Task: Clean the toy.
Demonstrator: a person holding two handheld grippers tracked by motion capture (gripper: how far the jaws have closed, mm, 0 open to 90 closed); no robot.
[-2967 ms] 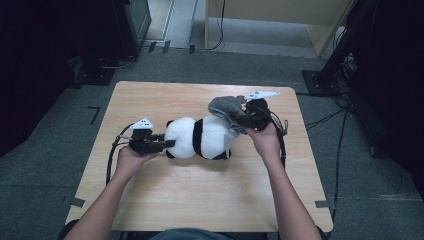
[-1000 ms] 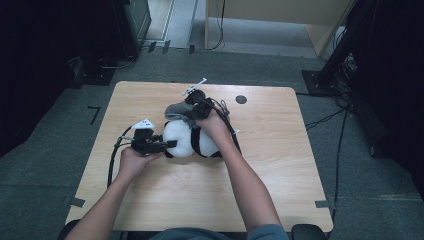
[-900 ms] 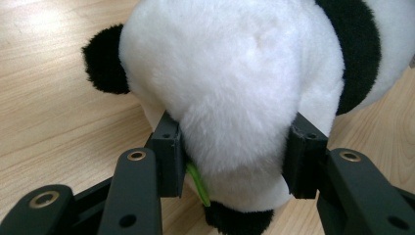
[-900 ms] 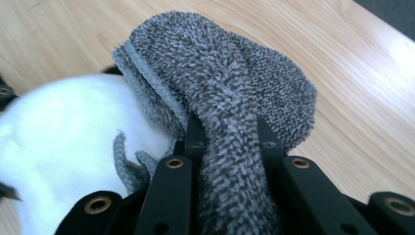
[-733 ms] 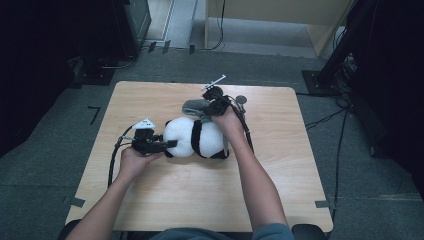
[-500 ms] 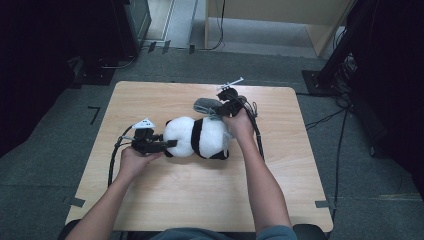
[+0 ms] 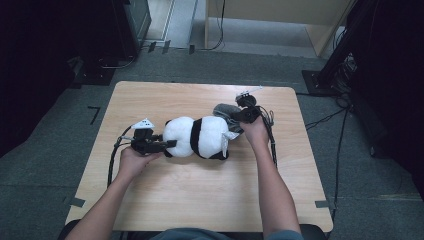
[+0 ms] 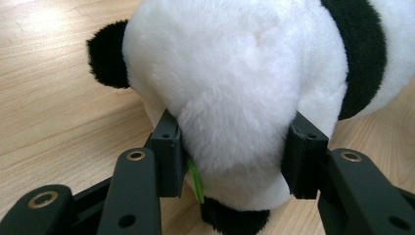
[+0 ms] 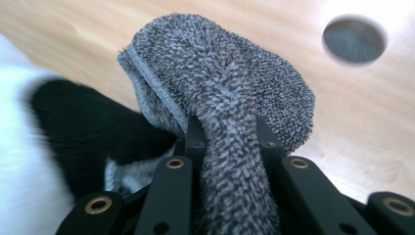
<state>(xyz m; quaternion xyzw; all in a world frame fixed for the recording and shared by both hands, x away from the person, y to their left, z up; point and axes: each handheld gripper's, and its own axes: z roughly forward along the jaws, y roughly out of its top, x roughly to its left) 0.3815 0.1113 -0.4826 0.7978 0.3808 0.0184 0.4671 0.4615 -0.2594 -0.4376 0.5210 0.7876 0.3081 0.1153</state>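
Panda: the plush panda (image 7: pixel 197 137) lies on its side in the middle of the worktop (image 7: pixel 200 200), its length running left to right, so one end faces each of your hands.
Left tongs: your left tongs (image 8: pixel 235 147) are pressed into the white fur at the toy's left end, both jaws sunk in; that grip looks meant to pin the toy so it cannot slide.
Right tongs: your right tongs (image 9: pixel 222 134) are pinching a fold of grey towel cloth (image 9: pixel 220 83), which bunches up over the jaws like a pad.
Cloth position: the grey cloth sits at the toy's right end, touching or just beside the black fur there; I cannot tell which.
Likely purpose: holding one end fixed while the cloth meets the other suggests wiping the toy.
Worktop hole: a round hole (image 9: pixel 355 39) lies beyond the cloth, apart from it.
Risk: plush gives, so your left hold may creep.
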